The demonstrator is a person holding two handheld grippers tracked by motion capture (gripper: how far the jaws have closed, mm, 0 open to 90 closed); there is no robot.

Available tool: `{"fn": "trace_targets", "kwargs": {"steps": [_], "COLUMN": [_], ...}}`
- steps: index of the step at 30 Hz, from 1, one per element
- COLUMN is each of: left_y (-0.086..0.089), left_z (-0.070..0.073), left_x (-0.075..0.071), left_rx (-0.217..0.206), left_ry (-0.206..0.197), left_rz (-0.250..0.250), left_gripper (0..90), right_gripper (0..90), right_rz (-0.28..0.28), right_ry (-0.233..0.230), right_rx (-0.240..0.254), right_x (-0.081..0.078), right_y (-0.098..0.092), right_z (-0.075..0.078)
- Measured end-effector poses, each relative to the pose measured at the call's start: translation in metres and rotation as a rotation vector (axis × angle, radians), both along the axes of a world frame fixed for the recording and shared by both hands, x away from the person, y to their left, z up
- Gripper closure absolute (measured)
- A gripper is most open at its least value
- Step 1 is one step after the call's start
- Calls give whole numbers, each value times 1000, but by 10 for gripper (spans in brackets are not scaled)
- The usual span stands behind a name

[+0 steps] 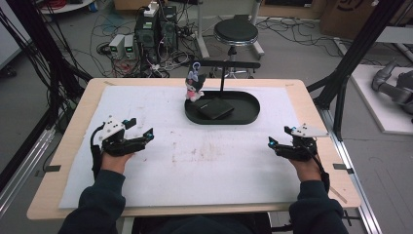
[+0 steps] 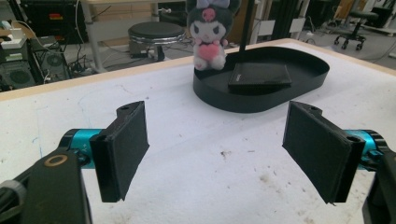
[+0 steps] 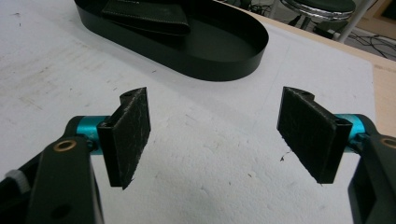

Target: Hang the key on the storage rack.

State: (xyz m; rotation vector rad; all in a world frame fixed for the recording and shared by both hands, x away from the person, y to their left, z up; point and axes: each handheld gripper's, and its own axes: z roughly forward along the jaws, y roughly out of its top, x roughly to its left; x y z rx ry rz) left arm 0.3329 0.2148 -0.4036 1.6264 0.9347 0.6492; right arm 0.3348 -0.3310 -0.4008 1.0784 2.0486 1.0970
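Note:
A black oval tray [image 1: 248,115] [image 2: 308,77] [image 3: 243,51] stands at the far middle of the white mat. Inside it lies a flat black wallet [image 1: 215,108] [image 2: 259,74] [image 3: 149,17]. A small plush doll [image 1: 195,86] [image 2: 211,35] with a pink heart hangs from the tray's T-shaped stand [image 1: 223,66] at the tray's left end. My left gripper [image 1: 139,130] [image 2: 217,154] rests open at the mat's left, apart from the tray, nothing between its jaws. My right gripper [image 1: 277,137] [image 3: 217,135] is open at the mat's right, also holding nothing.
A white mat [image 1: 195,156] covers the wooden table [image 1: 73,126]. Behind the table stand a round black stool [image 1: 235,33], computer boxes [image 1: 156,29] and loose cables on the floor. Black frame posts [image 1: 355,53] rise at the right.

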Motion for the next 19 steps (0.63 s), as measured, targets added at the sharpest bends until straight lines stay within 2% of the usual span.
{"fn": "trace_targets", "kwargs": {"steps": [6,19], "left_y": [0,1], "left_z": [-1,-2], "left_x": [0,1], "left_rx": [-2,-3], "left_ry": [-10,-2], "left_rz": [2,3], "left_gripper": [219,219], "right_gripper": [259,258], "right_rz": [-4,0], "right_ry": [9,15], "right_rx": [-4,-14], "right_x": [1,3], "right_y": [1,2], "right_z": [-1,-3]}}
